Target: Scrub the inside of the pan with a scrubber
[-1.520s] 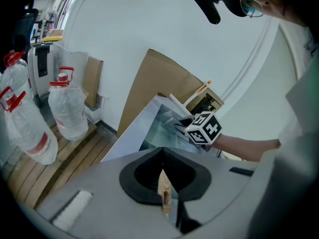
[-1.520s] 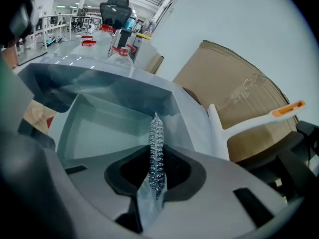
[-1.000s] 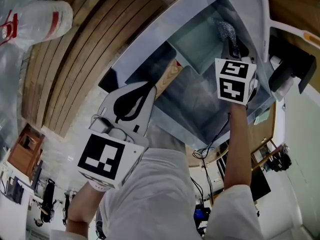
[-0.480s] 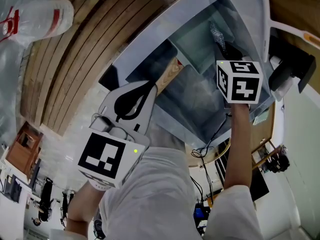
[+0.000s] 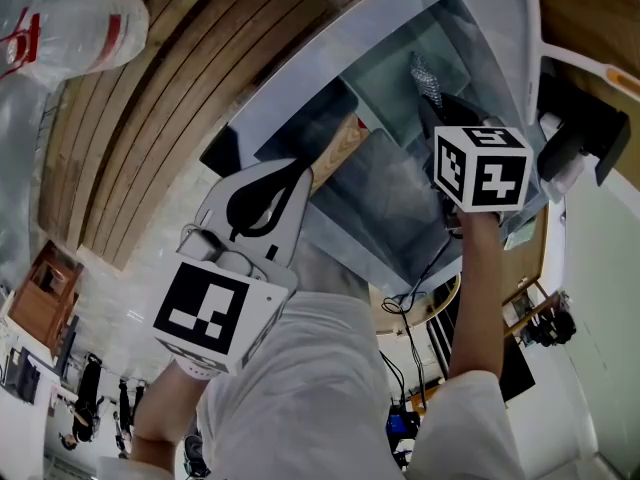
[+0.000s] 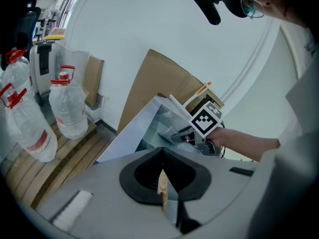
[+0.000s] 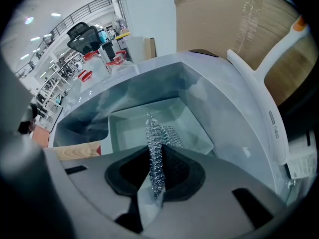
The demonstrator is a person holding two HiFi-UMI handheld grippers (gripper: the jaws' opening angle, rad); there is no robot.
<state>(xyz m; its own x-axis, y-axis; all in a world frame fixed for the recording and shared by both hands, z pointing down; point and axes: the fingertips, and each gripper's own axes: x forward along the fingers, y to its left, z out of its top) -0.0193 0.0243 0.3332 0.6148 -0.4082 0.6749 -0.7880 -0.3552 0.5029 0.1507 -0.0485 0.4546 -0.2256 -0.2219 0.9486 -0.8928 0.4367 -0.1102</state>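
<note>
The pan is square and pale inside, held tilted within a steel sink. Its wooden handle runs into my left gripper, which is shut on it; the handle's end shows between the dark pads. My right gripper is shut on a steel-wool scrubber. The scrubber sticks out past the jaws over the pan's inside, and I cannot tell whether it touches the bottom. From the left gripper view, the scrubber and right gripper hang over the pan.
Big plastic water bottles stand on wooden slats left of the sink. Cardboard leans behind it. A white curved bar runs along the sink's right rim, and a dark device sits beyond.
The right gripper has shifted the scrubber leftward across the pan's inside in the head view. The left gripper and handle have stayed put.
</note>
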